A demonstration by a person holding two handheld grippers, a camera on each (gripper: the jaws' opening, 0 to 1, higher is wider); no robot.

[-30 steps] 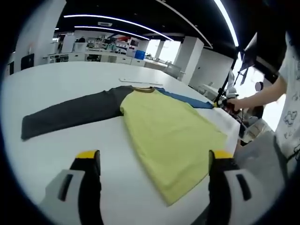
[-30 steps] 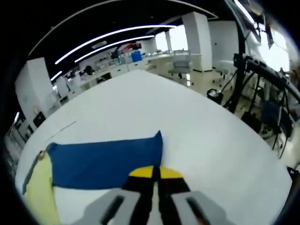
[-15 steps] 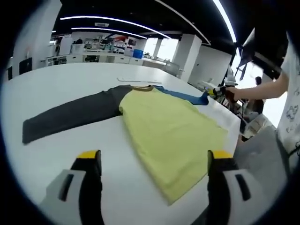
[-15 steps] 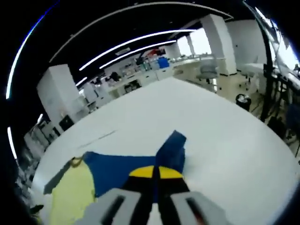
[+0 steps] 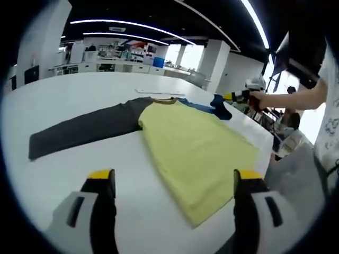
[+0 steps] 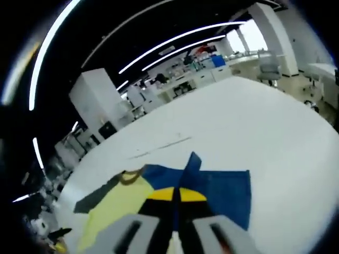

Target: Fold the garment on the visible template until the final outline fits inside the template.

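Note:
A long-sleeved shirt lies flat on the white table (image 5: pixel 79 159): yellow body (image 5: pixel 196 148), dark grey sleeve (image 5: pixel 85 127) stretched left, brown collar (image 5: pixel 163 99) at the far end. Its blue sleeve (image 5: pixel 218 106) is raised off the table by my right gripper (image 5: pixel 229 97), held in a person's hand. My left gripper (image 5: pixel 174 179) hovers open above the near table, short of the hem. In the right gripper view my right gripper (image 6: pixel 175 194) is shut on the blue sleeve (image 6: pixel 222 190), which doubles over itself beside the yellow body (image 6: pixel 116 209) and collar (image 6: pixel 128 177).
A thin pale strip (image 5: pixel 153 91) lies on the table beyond the collar, also seen as the strip (image 6: pixel 159 148). The person's arm (image 5: pixel 288 98) reaches in from the right, past the table's right edge (image 5: pixel 265 143). Benches and shelves stand far behind.
My right gripper has lifted the blue sleeve's cuff and carried it inward toward the collar, so the sleeve now folds over itself. The left gripper has stayed open and nearly still.

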